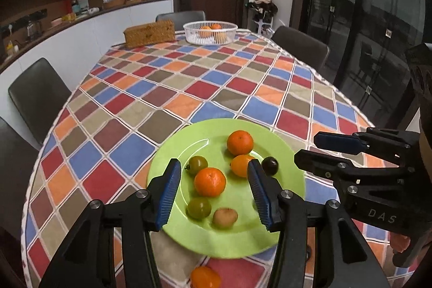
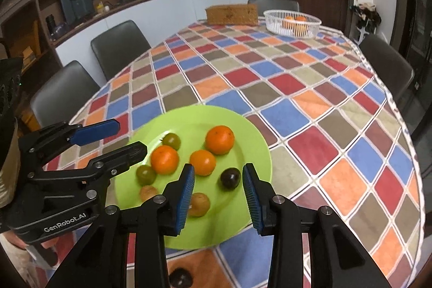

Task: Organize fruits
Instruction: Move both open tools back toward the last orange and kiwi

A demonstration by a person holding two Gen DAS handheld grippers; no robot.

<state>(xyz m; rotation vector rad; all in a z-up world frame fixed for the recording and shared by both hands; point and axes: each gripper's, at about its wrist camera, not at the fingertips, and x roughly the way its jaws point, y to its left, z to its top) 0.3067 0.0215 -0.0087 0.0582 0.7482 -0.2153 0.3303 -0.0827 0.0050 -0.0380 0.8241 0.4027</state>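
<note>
Here both grippers hang above the green plate (image 1: 189, 236), and neither holds anything. The left gripper (image 1: 214, 193) has its jaws apart, empty over the oranges (image 1: 210, 182) and green tomatoes (image 1: 199, 207). The right gripper (image 2: 218, 195) is also parted, near the dark fruit (image 2: 230, 178). The white basket (image 1: 210, 32) stands at the far end of the table (image 1: 189, 88).

Right tongs (image 2: 218, 193) bottom centre, jaws parted and empty, above green plate (image 2: 243, 207) with three oranges, two green tomatoes, dark plum (image 2: 230, 178), left tongs (image 2: 127, 138) at left edge, white basket (image 2: 293, 22) upper right on checked worktop (image 2: 297, 88).
</note>
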